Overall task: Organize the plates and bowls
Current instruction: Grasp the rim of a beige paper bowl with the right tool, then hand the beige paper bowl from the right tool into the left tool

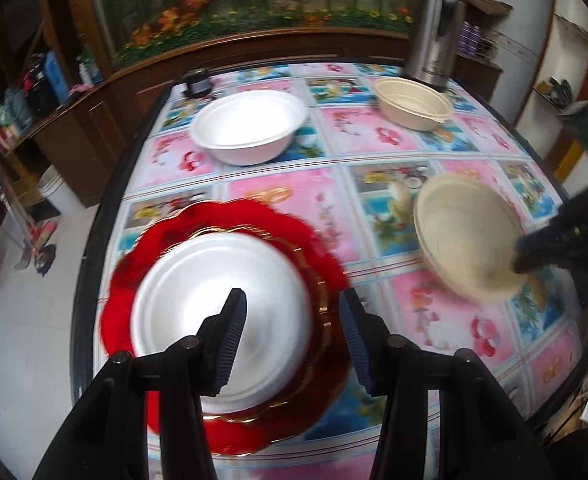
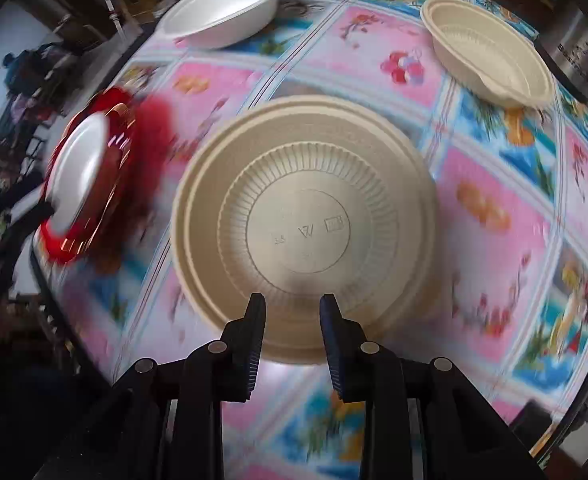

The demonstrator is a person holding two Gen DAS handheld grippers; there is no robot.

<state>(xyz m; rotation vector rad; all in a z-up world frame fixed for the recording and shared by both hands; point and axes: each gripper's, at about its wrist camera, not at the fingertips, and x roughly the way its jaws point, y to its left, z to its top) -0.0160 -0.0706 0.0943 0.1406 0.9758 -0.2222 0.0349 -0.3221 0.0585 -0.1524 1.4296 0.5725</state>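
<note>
My left gripper (image 1: 292,312) is shut on a scalloped red plate (image 1: 134,280) with gold trim, on which lies a white foam dish (image 1: 198,292). One finger lies over the white dish and the other at the plate's edge. In the right wrist view the red plate (image 2: 150,128) hangs tilted at the table's left side. My right gripper (image 2: 293,300) is shut on the near rim of a ribbed beige bowl (image 2: 302,208). The left wrist view shows that beige bowl (image 1: 466,236) lifted and tilted. A white foam bowl (image 1: 250,124) and a second beige bowl (image 1: 412,104) stand at the far side.
The table (image 1: 334,184) has a pink and blue flowered cloth. A steel thermos (image 1: 434,28) stands at the far right corner behind the second beige bowl. A small dark jar (image 1: 198,80) sits at the far left edge. Wooden cabinets and shelves ring the table.
</note>
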